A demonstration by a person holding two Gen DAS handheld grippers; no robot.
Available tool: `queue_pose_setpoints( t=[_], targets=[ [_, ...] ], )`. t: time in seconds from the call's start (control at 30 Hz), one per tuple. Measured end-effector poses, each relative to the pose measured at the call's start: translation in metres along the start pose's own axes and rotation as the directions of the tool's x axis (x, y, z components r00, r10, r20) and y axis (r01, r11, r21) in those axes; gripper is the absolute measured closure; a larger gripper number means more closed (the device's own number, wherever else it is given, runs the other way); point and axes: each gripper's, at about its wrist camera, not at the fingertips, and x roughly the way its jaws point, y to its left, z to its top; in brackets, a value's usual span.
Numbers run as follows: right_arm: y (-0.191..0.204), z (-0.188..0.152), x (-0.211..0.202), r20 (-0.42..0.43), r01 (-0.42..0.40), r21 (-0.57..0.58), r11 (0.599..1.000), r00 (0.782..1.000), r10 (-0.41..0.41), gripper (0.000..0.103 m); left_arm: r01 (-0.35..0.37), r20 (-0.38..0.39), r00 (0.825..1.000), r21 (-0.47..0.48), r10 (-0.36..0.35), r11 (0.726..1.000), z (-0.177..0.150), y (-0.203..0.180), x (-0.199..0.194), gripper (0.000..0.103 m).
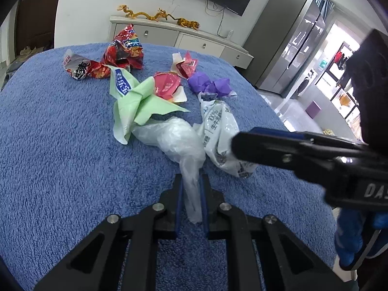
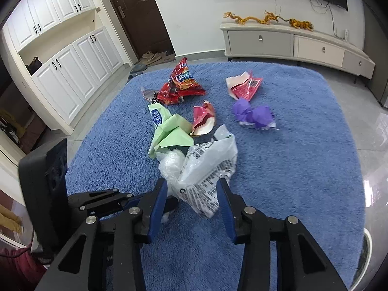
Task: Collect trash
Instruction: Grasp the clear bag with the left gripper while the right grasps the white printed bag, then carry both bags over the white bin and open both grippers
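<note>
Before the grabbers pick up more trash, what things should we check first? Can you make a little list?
1. Left gripper jaws pinching the clear plastic bag: ok, the bag's tail sits between them.
2. Right gripper jaws around the white printed wrapper: ok, one on each side, not closed yet.
3. Clear bag and white wrapper apart: not ok, they touch.
4. Green wrapper free of the clear bag: not ok, it overlaps the bag.
5. The two grippers clear of each other: cannot tell, they look very close.
6. A bin for the trash: cannot tell, none in view.
</note>
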Motion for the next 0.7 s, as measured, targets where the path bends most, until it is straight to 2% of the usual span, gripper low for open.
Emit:
queue_pose_setpoints(
  t=[0.07,0.2,0.33,0.43,0.53,0.7],
  targets=[
    [0.001,0.0,0.006,-0.009,-0.005,0.005,1.0,1.0,0.005,0.066,-0.003,0.002,1.0,0.001,0.003,1.0,-0.001,-0.001,-0.001,0.091],
    [0.0,-0.002,0.016,-0.022,0.018,-0.003,1.0,1.0,-0.018,0.079,0.0,0.001,1.0,-0.004,0.0,1.0,-0.001,0.0,-0.002,0.091],
    [-0.003,-0.01,0.008,0.001,0.017,-0.004,1.0,1.0,-0.017,0.086,-0.006,0.001,1.0,0.0,0.006,1.0,-0.001,-0.001,-0.003,0.091],
    [-0.008,-0.016,-0.005,0.026,0.017,0.002,1.0,1.0,-0.017,0.088,-0.022,0.0,1.0,0.005,0.022,1.0,0.0,-0.003,0.0,0.092],
    [-0.014,-0.024,-0.022,0.061,0.002,0.019,1.0,0.998,-0.003,0.088,-0.073,0.005,0.997,0.017,0.073,0.997,0.0,-0.011,-0.001,0.095],
    [-0.03,-0.04,-0.055,0.115,-0.008,0.05,0.999,0.993,0.002,0.089,-0.03,-0.009,0.999,0.006,0.03,1.0,-0.008,-0.03,-0.006,0.098]
  ],
)
